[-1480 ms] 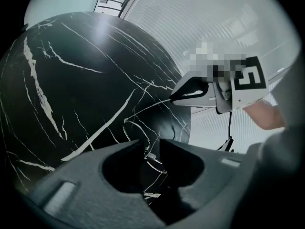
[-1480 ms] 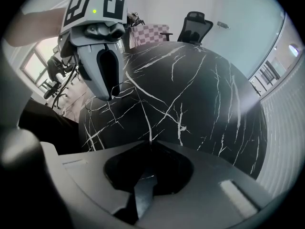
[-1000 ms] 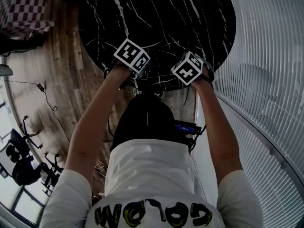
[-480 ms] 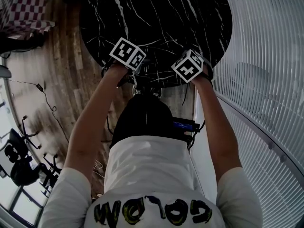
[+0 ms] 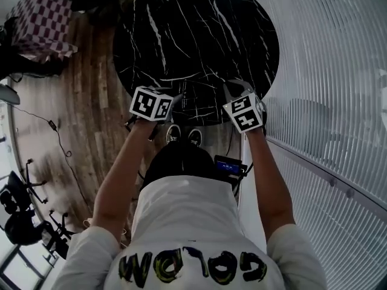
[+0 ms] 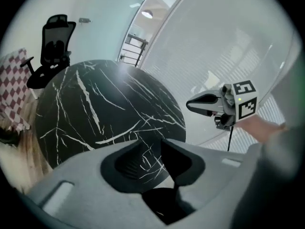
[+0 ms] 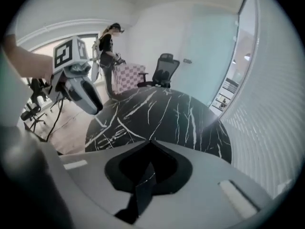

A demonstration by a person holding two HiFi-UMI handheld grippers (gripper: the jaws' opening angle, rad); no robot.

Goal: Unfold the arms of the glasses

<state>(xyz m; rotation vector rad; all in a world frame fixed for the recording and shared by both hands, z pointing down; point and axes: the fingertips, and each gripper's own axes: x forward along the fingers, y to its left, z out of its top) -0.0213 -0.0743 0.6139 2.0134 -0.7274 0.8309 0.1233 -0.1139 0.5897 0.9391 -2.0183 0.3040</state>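
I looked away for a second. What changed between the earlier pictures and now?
The left claw and right claw both rose at the near edge of the black table. The left has just closed slightly, open with nothing between; the right has just shut, empty. The table looks unchanged.

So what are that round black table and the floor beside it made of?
The round table looks like polished black marble or a marble-look laminate: white veins cross it and its far edge catches glare. The floor looks like wood planks or wood-print vinyl: long brown boards with grain.
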